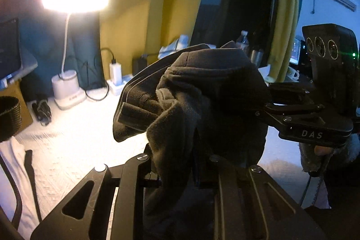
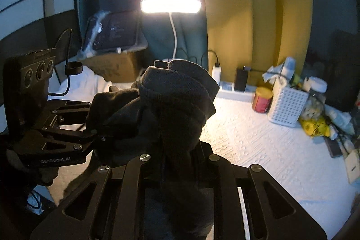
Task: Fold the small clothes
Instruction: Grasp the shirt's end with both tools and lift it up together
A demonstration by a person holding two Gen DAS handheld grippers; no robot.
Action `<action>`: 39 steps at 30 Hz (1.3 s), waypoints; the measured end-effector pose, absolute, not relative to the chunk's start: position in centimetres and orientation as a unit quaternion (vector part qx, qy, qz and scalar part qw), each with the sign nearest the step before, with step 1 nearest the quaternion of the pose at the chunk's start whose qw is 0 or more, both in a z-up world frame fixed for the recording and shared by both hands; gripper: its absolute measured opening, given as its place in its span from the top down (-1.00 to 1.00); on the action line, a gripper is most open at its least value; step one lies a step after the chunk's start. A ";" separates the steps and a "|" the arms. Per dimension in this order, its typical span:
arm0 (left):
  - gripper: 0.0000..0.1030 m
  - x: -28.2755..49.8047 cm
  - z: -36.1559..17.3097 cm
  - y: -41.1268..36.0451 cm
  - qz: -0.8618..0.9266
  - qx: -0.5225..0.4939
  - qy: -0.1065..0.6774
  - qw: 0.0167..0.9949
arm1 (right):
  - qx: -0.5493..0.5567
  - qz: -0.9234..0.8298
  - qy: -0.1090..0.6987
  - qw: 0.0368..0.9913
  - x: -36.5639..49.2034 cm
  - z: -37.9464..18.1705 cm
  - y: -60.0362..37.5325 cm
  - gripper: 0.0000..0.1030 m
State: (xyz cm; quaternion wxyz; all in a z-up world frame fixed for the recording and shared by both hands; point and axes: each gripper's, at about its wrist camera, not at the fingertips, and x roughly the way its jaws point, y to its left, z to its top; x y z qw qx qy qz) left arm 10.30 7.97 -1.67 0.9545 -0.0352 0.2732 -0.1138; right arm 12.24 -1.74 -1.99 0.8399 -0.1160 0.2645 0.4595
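White textured tablecloth (image 2: 258,150) is covering the table, with a lit desk lamp (image 1: 67,91) sitting on it at the back by the curtain, a white power strip (image 1: 117,84) lying just beside the lamp base and holding a white charger (image 1: 115,70). In the right wrist view a red can (image 2: 262,99) is standing next to a white perforated basket (image 2: 286,105), with a yellow packet (image 2: 315,125) and loose clutter lying just past the basket. A white garment (image 1: 13,163) is lying at the table's left edge.
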 end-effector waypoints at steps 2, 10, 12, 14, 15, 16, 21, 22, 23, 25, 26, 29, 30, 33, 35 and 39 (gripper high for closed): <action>0.67 9.2 -0.8 7.7 -0.115 -0.030 0.260 0.958 | -0.113 0.459 0.251 0.844 11.0 -0.9 -2.4 0.63; 0.67 4.9 2.7 6.8 -0.108 -0.003 0.204 0.973 | -0.109 0.463 0.193 0.858 6.0 3.3 -4.1 0.64; 0.67 4.0 3.4 6.6 -0.107 0.001 0.192 0.976 | -0.110 0.463 0.179 0.861 4.9 4.2 -4.4 0.64; 0.67 3.1 3.9 6.4 -0.106 0.005 0.181 0.978 | -0.108 0.464 0.167 0.863 3.8 5.1 -4.8 0.64; 0.67 2.6 4.2 6.4 -0.105 0.008 0.176 0.979 | -0.108 0.464 0.162 0.864 3.3 5.4 -4.9 0.64; 0.67 2.2 4.4 6.4 -0.104 0.009 0.172 0.980 | -0.107 0.465 0.155 0.865 2.8 5.8 -5.1 0.64; 0.67 -0.1 5.8 5.9 -0.101 0.021 0.150 0.983 | -0.103 0.469 0.131 0.867 1.0 7.1 -5.5 0.64; 0.67 -0.7 6.2 5.9 -0.099 0.024 0.144 0.984 | -0.103 0.471 0.127 0.867 0.6 7.4 -5.6 0.64; 0.67 -0.8 6.3 6.0 -0.098 0.026 0.140 0.985 | -0.103 0.473 0.120 0.867 0.2 7.7 -5.6 0.64; 0.70 -1.6 6.9 6.2 -0.091 0.032 0.129 0.987 | -0.104 0.477 0.110 0.866 -0.6 8.4 -5.6 0.64; 0.70 -1.9 7.2 6.2 -0.088 0.035 0.123 0.988 | -0.106 0.479 0.102 0.865 -1.0 8.7 -5.5 0.64; 0.70 -3.0 8.1 6.9 -0.082 0.039 0.107 0.990 | -0.110 0.488 0.083 0.862 -2.2 9.8 -5.1 0.64; 0.70 -3.3 8.3 7.1 -0.080 0.039 0.102 0.991 | -0.111 0.490 0.078 0.861 -2.5 10.0 -4.9 0.64; 0.70 -4.1 9.0 7.9 -0.070 0.043 0.091 0.992 | -0.112 0.500 0.063 0.856 -3.4 10.9 -4.1 0.64; 0.70 -4.7 9.3 8.5 -0.062 0.045 0.084 0.994 | -0.112 0.507 0.055 0.853 -4.0 11.4 -3.6 0.64; 0.70 -6.2 9.8 9.9 -0.044 0.050 0.074 0.995 | -0.115 0.524 0.043 0.843 -5.2 12.0 -2.3 0.64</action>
